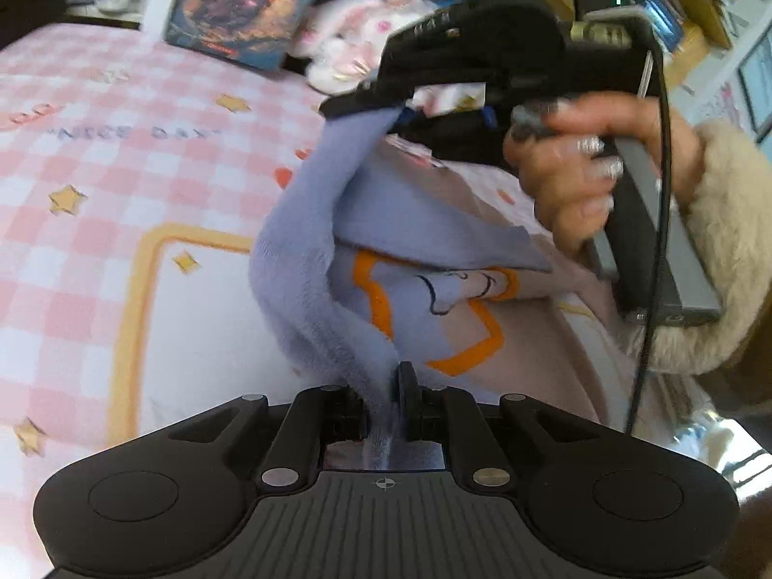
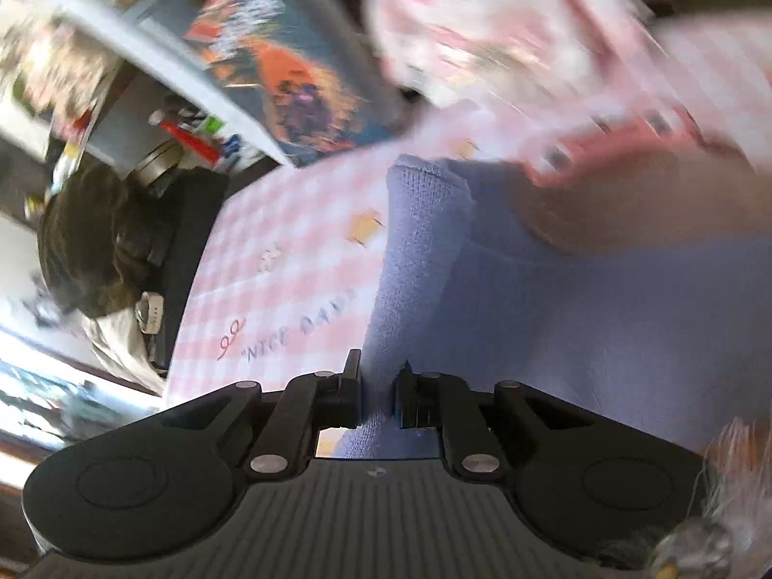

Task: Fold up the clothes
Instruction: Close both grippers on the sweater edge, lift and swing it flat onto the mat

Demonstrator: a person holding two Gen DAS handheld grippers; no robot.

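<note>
A lavender fleece garment (image 1: 309,260) with an orange-outlined print hangs between both grippers over a pink checked blanket (image 1: 96,169). My left gripper (image 1: 386,386) is shut on a bunched fold of it at the bottom of the left wrist view. The right gripper (image 1: 405,111), held by a hand (image 1: 579,173) in a fluffy cream sleeve, pinches another edge higher up. In the right wrist view my right gripper (image 2: 379,386) is shut on a ribbed lavender strip (image 2: 415,251), with the rest of the garment (image 2: 603,328) spreading right.
A poster-like board (image 1: 241,5) and a pink-white plush toy (image 1: 347,43) stand at the blanket's far edge. Shelves with books fill the upper right. In the right wrist view a dark chair or bag (image 2: 111,241) and cluttered shelves (image 2: 72,48) lie beyond the blanket's (image 2: 289,251) edge.
</note>
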